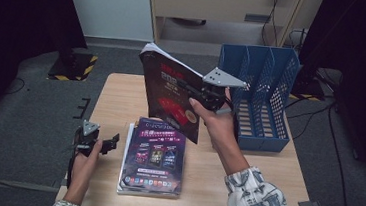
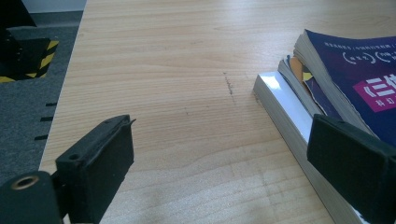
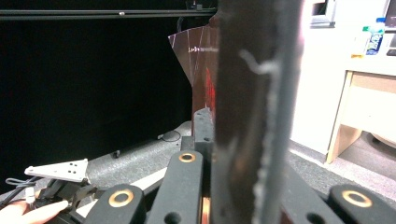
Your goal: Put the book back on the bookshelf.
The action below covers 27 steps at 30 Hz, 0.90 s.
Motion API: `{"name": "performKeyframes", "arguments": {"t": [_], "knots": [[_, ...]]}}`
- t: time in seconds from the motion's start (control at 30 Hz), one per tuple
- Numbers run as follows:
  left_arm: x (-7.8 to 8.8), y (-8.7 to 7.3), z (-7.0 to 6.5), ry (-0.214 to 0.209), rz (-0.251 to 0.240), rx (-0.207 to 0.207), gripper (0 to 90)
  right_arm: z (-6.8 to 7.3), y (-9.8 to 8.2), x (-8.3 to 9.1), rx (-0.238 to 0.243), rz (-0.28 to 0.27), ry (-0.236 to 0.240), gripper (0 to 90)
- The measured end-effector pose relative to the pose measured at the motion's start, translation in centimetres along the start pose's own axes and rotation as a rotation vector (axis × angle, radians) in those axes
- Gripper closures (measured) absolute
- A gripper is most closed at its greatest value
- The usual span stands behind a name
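We hold a book upright over the surface, beside the rack.

The book [image 1: 169,94] stands on end in the air, long axis up, clenched at its edge by our right tool [image 1: 199,92]. The blue rack [image 1: 267,98] sits at about 3 o'clock from it, nearer that hand. At 7 o'clock, the left tool [image 1: 112,142] rests released, jaws wide, beside the stack [image 1: 154,155] on the surface [image 1: 116,97].

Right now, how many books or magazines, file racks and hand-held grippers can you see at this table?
Books or magazines: 4, one dark book lifted in the right gripper, three stacked flat
Blue file racks: 1
Grippers: 2, right and left gripper
Total: 7
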<state>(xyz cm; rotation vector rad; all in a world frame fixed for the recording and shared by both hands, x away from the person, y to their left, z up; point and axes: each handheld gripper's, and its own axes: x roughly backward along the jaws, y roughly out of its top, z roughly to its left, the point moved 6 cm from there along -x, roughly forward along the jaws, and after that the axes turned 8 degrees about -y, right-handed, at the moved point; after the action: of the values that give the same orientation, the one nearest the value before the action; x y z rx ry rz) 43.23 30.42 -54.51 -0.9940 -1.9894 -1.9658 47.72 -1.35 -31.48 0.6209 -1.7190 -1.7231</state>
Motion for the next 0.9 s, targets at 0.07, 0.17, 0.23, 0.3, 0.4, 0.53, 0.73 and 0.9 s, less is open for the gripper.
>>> {"name": "performKeyframes", "arguments": {"t": [0.07, 0.17, 0.23, 0.3, 0.4, 0.53, 0.73, 0.9], "knots": [[-0.1, -0.1, 0.0, 0.006, 0.012, 0.000, 7.0, -0.1, 0.1, 0.1, 0.000, 0.002, -0.001, 86.2], [-0.2, -0.5, 0.2, 0.013, 0.033, 0.005, 7.0, -0.2, 0.1, 0.1, -0.005, 0.003, -0.005, 86.2], [-0.3, -0.6, 0.3, 0.021, 0.041, 0.007, 7.0, -0.4, 0.1, 0.1, -0.012, 0.002, -0.009, 86.2], [-0.3, -0.6, 0.4, 0.021, 0.041, 0.011, 7.0, -0.5, 0.1, 0.1, -0.011, 0.002, -0.011, 86.2], [-0.3, -0.7, 0.4, 0.022, 0.044, 0.009, 7.0, -0.7, 0.2, 0.2, -0.016, 0.004, -0.016, 86.2], [-0.4, -0.8, 0.4, 0.030, 0.055, 0.009, 7.0, -0.9, 0.2, 0.3, -0.023, 0.002, -0.019, 86.2], [-0.5, -1.4, 0.9, 0.053, 0.099, 0.012, 7.0, -1.2, 0.2, 0.3, -0.026, 0.003, -0.024, 86.2], [-1.0, -2.0, 1.0, 0.046, 0.133, 0.014, 7.0, -1.3, 0.3, 0.4, -0.029, 0.002, -0.026, 86.2]]}}
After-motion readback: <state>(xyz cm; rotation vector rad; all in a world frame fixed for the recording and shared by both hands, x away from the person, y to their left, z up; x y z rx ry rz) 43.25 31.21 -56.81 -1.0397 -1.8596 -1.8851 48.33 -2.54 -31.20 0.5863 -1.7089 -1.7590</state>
